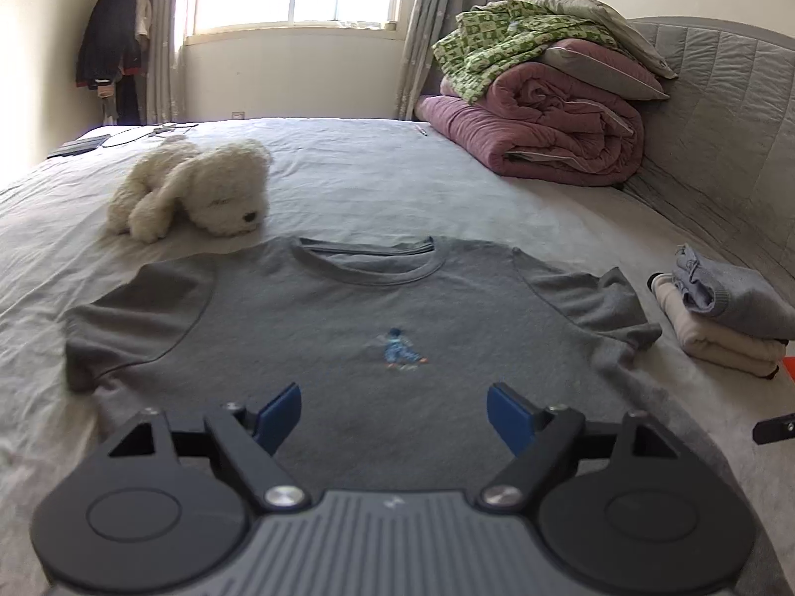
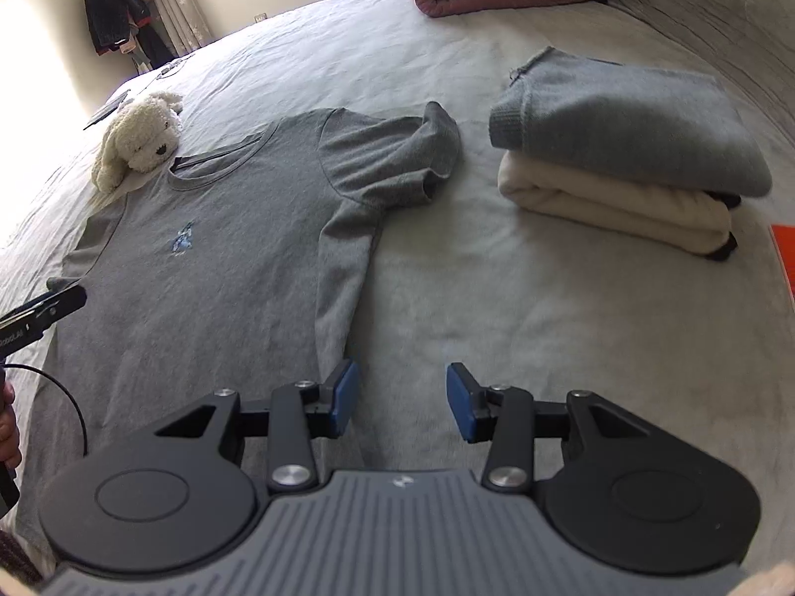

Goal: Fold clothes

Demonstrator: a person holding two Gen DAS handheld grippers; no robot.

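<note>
From the left wrist, the grey T-shirt (image 1: pixel 348 328) lies flat, face up on the bed (image 1: pixel 348 174), and the left tool (image 1: pixel 395 414) hangs over it spread wide and empty. From the right wrist, the right tool (image 2: pixel 401 401) is partly open, empty, beside the shirt's side seam; the cloth looks light and limp, best pinched at a sleeve (image 2: pixel 397 159) or hem corner.

text: we read only part of a white word, seemingly "RoboLAI", blurred | on: black handle of the left tongs (image 2: pixel 42 315), at the left edge of the right wrist view | elsewhere: we find nothing readable
</note>
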